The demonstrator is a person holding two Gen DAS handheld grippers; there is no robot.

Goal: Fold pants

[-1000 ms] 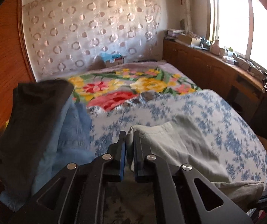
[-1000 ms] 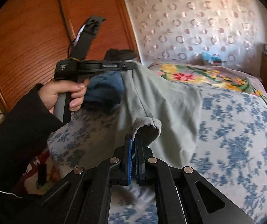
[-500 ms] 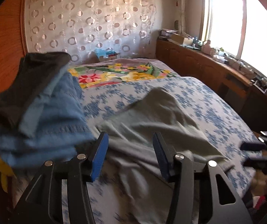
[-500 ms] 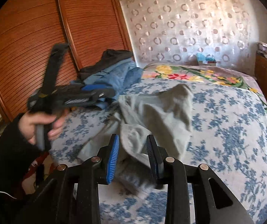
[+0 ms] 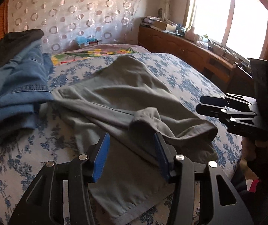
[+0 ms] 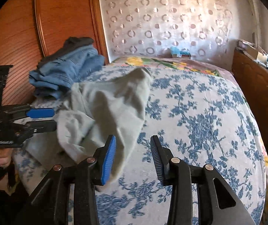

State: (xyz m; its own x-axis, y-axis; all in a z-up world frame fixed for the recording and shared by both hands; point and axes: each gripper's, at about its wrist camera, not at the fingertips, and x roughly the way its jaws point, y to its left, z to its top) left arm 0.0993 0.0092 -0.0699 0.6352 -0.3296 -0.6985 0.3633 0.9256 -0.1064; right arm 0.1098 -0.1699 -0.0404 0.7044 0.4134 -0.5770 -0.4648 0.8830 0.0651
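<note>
Grey-green pants point(image 5: 122, 101) lie loosely crumpled on the blue-flowered bed cover point(image 5: 186, 82), with a bunched fold near the front. They also show in the right wrist view point(image 6: 111, 108). My left gripper point(image 5: 130, 157) is open and empty, just above the pants' near part. My right gripper point(image 6: 132, 153) is open and empty, over the pants' near edge and the cover. Each gripper shows in the other's view, the right one point(image 5: 212, 105) and the left one point(image 6: 42, 120), both held by hands.
A pile of blue and dark clothes point(image 5: 15, 82) sits at the bed's left side against a wooden wardrobe point(image 6: 21, 28). A wooden cabinet point(image 5: 186, 50) with clutter runs under the window on the right. A flowered blanket point(image 6: 164, 63) lies at the bed's far end.
Both grippers were shut on the pants' edges and holding them up. They have opened, the pants have dropped onto the bed, and both grippers have pulled back.
</note>
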